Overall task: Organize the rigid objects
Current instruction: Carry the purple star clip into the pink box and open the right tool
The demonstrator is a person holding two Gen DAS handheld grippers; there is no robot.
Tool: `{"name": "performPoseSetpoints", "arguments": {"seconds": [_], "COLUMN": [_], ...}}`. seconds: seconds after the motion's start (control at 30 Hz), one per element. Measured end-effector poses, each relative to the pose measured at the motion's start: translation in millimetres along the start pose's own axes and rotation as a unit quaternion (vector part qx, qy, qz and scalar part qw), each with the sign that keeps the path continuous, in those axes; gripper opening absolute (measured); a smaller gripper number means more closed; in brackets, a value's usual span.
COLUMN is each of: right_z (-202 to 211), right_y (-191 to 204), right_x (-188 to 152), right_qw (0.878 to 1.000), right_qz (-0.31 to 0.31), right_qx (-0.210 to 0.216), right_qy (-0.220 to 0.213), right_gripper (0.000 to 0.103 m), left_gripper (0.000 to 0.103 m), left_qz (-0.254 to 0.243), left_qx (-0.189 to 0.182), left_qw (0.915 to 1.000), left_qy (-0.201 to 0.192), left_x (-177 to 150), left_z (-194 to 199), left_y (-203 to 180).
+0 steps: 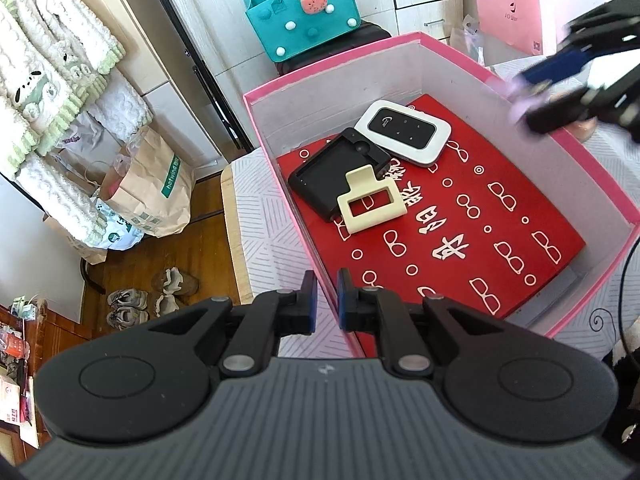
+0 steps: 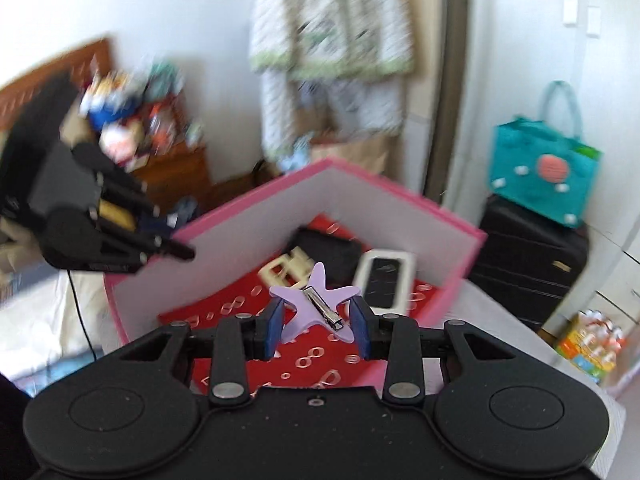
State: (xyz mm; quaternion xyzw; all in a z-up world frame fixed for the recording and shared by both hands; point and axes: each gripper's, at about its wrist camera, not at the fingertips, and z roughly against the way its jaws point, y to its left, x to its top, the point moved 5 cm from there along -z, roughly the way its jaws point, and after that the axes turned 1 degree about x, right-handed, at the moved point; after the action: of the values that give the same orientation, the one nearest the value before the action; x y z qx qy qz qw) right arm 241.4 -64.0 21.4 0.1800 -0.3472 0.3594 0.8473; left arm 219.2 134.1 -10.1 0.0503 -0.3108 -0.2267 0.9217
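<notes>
Three items already in the box [image 1: 400,60] at its far left, purple star clip [image 2: 316,300] pinched in right gripper [image 2: 318,320] above it, left gripper [image 1: 327,300] nipping the box's near rim.

Teal felt bag [image 1: 303,14] on black suitcase [image 2: 532,268], pink bag [image 1: 512,12], brown paper bag [image 1: 154,196], shoes [image 1: 128,308]

Left gripper [image 1: 327,300] closed; right gripper [image 2: 318,322] clamping.
</notes>
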Motion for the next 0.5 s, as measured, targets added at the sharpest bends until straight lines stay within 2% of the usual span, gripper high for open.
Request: {"name": "performPoseSetpoints", "arguments": {"seconds": [0.2, 0.4, 0.5], "right_z": [-67.0, -98.7, -109.8], "right_y": [7.9, 7.8, 5.5], "right_x": [12.4, 14.1, 16.5], "right_qw": [0.994, 0.985, 0.981], "right_qz": [0.056, 0.091, 0.095], "right_qx": [0.000, 0.003, -0.010], "right_qy": [0.095, 0.147, 0.170], "right_gripper": [0.041, 0.041, 0.041], "left_gripper": [0.009, 0.009, 0.009], "left_qz": [0.005, 0.011, 0.013], "left_qx": [-0.007, -0.013, -0.016], "left_qw": [1.0000, 0.9998, 0.9998], "left_qy": [0.001, -0.008, -0.009], "left_x": [1.1, -1.0, -1.7], "left_z": [0.0, 0.2, 0.7], "left_y": [2.1, 4.2, 4.0]}}
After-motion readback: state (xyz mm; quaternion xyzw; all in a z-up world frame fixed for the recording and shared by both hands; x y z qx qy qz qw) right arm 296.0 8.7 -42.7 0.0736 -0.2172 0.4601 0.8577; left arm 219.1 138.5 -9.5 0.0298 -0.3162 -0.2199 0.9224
